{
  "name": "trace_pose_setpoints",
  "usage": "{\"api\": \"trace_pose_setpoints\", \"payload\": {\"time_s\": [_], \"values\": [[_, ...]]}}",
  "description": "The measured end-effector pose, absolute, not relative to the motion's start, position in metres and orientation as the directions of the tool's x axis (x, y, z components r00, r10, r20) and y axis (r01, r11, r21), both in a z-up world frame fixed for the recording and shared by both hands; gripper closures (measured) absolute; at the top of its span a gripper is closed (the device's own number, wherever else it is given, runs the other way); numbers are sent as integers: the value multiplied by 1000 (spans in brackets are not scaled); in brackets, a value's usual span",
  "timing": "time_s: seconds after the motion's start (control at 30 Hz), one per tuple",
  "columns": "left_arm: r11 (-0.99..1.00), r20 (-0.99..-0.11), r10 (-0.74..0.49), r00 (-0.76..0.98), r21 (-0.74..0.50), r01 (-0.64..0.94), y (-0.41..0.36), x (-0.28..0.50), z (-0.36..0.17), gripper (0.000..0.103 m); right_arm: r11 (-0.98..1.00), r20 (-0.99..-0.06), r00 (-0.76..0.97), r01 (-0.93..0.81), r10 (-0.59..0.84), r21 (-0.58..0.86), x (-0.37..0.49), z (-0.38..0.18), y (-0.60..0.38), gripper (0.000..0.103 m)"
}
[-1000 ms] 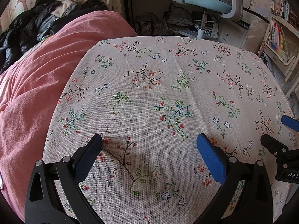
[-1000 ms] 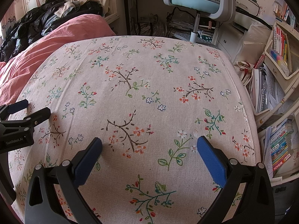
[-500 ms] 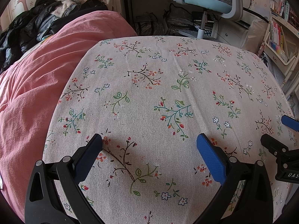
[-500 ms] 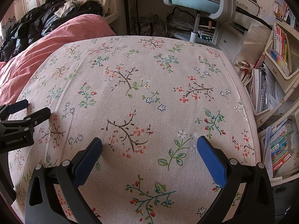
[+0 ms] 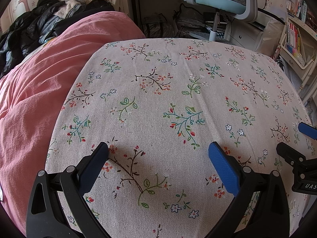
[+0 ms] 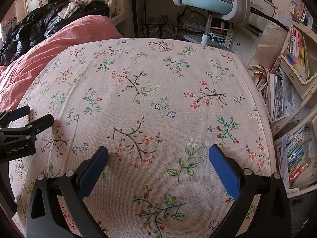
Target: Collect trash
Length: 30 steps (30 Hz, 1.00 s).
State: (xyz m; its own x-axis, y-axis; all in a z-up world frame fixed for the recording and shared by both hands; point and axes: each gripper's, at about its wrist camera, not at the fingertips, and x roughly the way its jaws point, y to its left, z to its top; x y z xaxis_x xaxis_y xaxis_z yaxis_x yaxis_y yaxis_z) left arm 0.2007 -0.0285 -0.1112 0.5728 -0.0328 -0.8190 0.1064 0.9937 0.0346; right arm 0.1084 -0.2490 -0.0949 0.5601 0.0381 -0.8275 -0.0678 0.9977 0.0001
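Note:
No trash shows in either view. A table under a floral cloth fills both views. My left gripper hovers open over the cloth's near part, nothing between its blue pads. My right gripper is open too, empty, low over the cloth. Each gripper appears in the other's view: the right one's fingers at the right edge of the left wrist view, the left one's fingers at the left edge of the right wrist view.
A pink duvet lies left of the table, with dark jackets piled behind it. A blue office chair stands beyond the far edge. Shelves with books and papers crowd the right side.

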Motion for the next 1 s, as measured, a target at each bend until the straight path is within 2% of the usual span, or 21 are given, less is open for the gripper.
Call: {"api": "trace_pose_setpoints", "payload": {"time_s": [1.0], "values": [[994, -819, -33, 573, 35, 107, -28, 201, -111, 6, 998, -828, 560, -68, 38, 0, 109, -95, -249, 6]]}}
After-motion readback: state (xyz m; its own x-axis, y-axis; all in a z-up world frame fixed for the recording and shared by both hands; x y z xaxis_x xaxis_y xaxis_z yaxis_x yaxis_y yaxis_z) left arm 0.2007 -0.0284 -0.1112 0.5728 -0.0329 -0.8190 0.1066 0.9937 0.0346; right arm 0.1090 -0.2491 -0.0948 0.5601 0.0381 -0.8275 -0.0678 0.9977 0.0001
